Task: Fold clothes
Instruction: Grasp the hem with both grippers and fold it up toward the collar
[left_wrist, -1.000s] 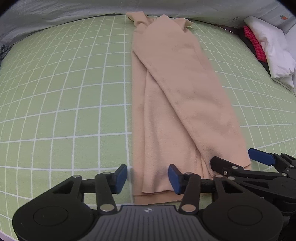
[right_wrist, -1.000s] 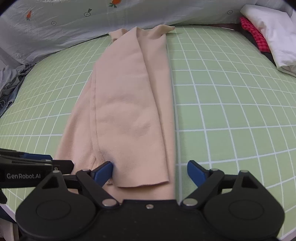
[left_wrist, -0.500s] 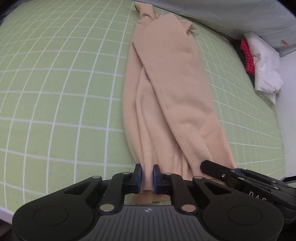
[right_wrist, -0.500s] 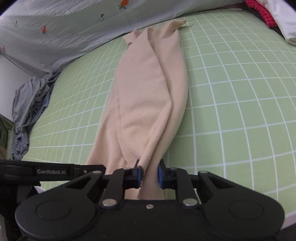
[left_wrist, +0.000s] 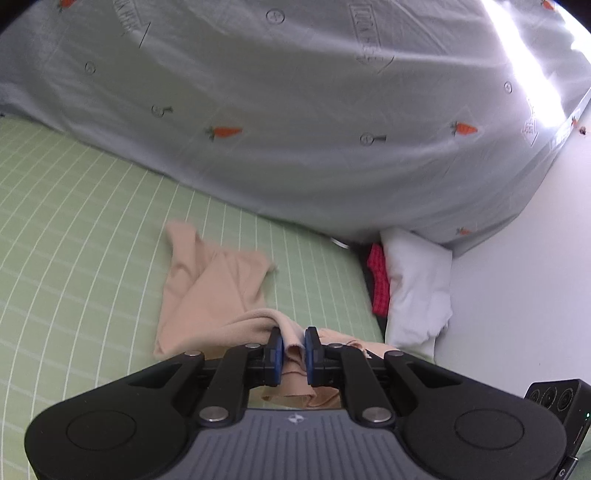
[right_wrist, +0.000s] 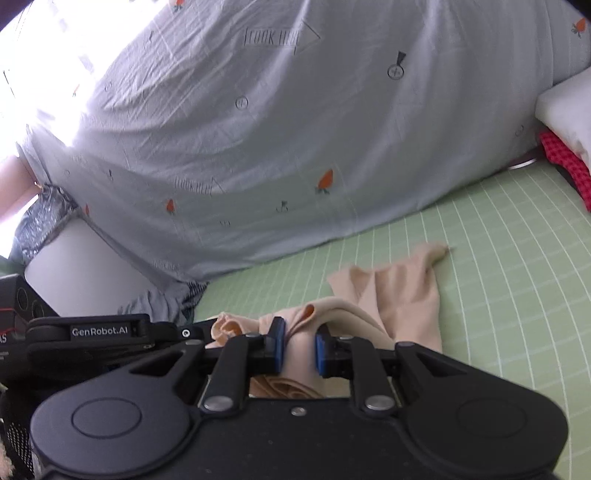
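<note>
A long beige garment (left_wrist: 210, 295) lies on the green checked mat (left_wrist: 74, 229), its near end lifted off the mat. My left gripper (left_wrist: 293, 349) is shut on a bunched fold of that near end, cloth showing between its blue pads. In the right wrist view the same beige garment (right_wrist: 402, 295) trails away over the green mat (right_wrist: 498, 258), and my right gripper (right_wrist: 298, 345) is shut on the other corner of the near end. The left gripper's black body shows at the left edge there. The far end still rests on the mat.
A grey sheet with carrot prints (left_wrist: 314, 110) hangs behind the mat. White folded cloth (left_wrist: 417, 284) and a red checked piece (left_wrist: 378, 284) lie at the mat's right edge. Crumpled grey clothing (right_wrist: 166, 302) sits at the mat's left. A white wall (left_wrist: 517, 295) stands on the right.
Both grippers shut on the garment's near end a second ago. Since then both have risen and tilted up, lifting that end and drawing the cloth toward the cameras.
</note>
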